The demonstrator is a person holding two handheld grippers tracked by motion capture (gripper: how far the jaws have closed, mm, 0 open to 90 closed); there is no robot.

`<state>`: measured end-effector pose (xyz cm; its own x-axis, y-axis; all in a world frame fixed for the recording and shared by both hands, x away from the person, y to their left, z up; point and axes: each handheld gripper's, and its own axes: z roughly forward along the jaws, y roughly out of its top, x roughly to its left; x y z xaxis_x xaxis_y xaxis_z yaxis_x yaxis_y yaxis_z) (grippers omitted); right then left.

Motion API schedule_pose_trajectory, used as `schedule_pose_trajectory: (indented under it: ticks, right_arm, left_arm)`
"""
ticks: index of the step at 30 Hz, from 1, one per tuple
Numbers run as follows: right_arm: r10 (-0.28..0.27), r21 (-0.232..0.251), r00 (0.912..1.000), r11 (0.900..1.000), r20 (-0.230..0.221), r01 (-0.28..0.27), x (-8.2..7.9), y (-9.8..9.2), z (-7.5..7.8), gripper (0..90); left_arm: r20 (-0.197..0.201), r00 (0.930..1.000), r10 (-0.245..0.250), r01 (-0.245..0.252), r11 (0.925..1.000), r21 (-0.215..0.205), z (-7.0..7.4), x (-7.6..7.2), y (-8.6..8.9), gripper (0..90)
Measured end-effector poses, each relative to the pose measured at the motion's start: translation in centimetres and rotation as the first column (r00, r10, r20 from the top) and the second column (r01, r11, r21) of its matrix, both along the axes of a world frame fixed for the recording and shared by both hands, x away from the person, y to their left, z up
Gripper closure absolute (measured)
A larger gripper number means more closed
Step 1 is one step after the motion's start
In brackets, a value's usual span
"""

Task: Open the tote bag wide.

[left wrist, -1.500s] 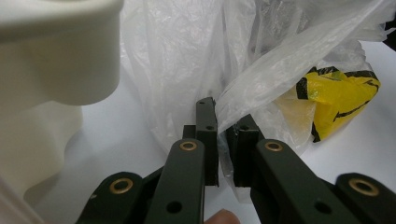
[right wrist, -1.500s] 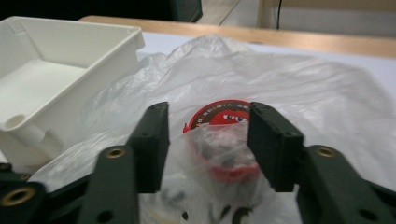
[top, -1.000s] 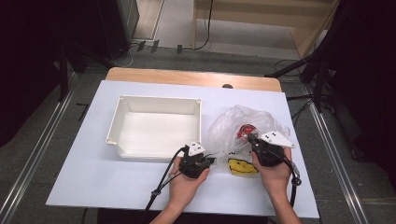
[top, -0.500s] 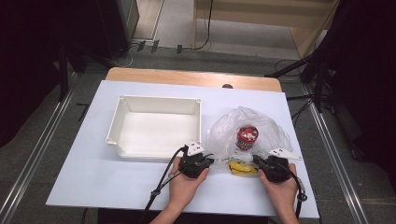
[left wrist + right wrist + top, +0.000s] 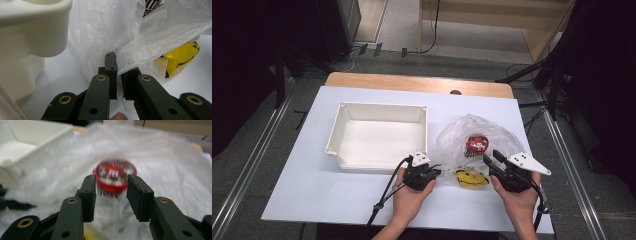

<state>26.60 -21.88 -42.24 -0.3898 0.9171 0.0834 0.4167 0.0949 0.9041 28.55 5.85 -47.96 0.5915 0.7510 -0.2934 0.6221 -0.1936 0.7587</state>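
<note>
L gripper clamped on edge of bag, pinching film just R of tray corner. R gripper jaws just been opening, now apart, nothing between; aimed at red tin inside bag, tin a bit beyond pads. Yellow packet in bag too, nearer front edge, between the grippers. To do well: keep L pinch steady so bag mouth stays taut, come in w/ R low and straight, avoid snagging loose film, close on tin sides only. Count: 1 bag, 1 tin, 1 yellow packet, 1 tray, 2 grippers.
</note>
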Motion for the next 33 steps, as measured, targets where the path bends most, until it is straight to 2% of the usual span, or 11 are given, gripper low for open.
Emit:
schedule_pose_trajectory:
  ticks: [3,7,10,13,15,19,21,24,27,31,33]
  right_arm:
    - [0.011,0.001,0.9998,1.0,0.016,-0.011,1.0,0.4,0.8,57.1]
    - [0.019,0.0,0.9978,1.0,-0.064,-0.019,3.3,0.7,-0.2,41.9]
    - [-0.021,-0.022,0.9941,1.0,-0.106,0.018,4.4,1.1,-1.1,26.1]
    - [-0.027,-0.019,0.9898,1.0,-0.14,0.024,5.3,1.5,-1.8,17.3]
    - [-0.047,-0.037,0.9854,0.998,-0.164,0.042,5.9,1.7,-2.2,16.8]
    - [-0.054,-0.034,0.9788,0.998,-0.198,0.048,6.9,2.1,-3.1,16.4]
    - [-0.058,-0.035,0.9778,0.998,-0.201,0.051,7.2,2.4,-3.4,17.7]
    - [-0.054,-0.003,0.9773,0.998,-0.205,0.055,7.4,2.4,-3.6,22.7]
    - [-0.054,0.007,0.9748,0.998,-0.216,0.057,7.6,2.5,-3.7,22.1]
    - [-0.056,-0.014,0.9725,0.998,-0.226,0.055,7.6,2.6,-3.9,23.3]
    - [-0.061,-0.034,0.9757,0.998,-0.211,0.055,7.4,2.7,-3.8,24.8]
  left_arm:
    - [-0.002,1.0,0.001,-0.001,1.0,0.0,0.0,0.0,0.0,85.4]
    - [-0.003,1.0,-0.002,0.002,1.0,-0.003,0.0,0.0,0.0,85.3]
    - [-0.003,1.0,-0.002,0.002,1.0,-0.005,0.0,0.0,0.0,85.3]
    - [-0.003,1.0,-0.003,0.003,1.0,0.0,0.0,0.0,0.0,85.3]
    - [-0.003,1.0,-0.004,0.004,1.0,0.0,0.0,0.0,0.0,85.3]
    - [-0.003,1.0,-0.003,0.003,1.0,-0.001,0.0,0.0,0.0,85.5]
    - [-0.003,1.0,-0.003,0.003,1.0,-0.001,0.0,0.0,0.0,85.5]
    - [-0.003,1.0,-0.004,0.004,1.0,-0.002,0.0,0.0,0.1,85.5]
    - [-0.002,1.0,-0.004,0.004,1.0,-0.002,0.0,0.0,0.1,85.6]
    - [-0.001,1.0,-0.004,0.004,1.0,-0.002,0.0,0.0,0.1,85.6]
    - [-0.001,1.0,-0.004,0.004,1.0,-0.002,0.0,0.0,0.1,85.6]
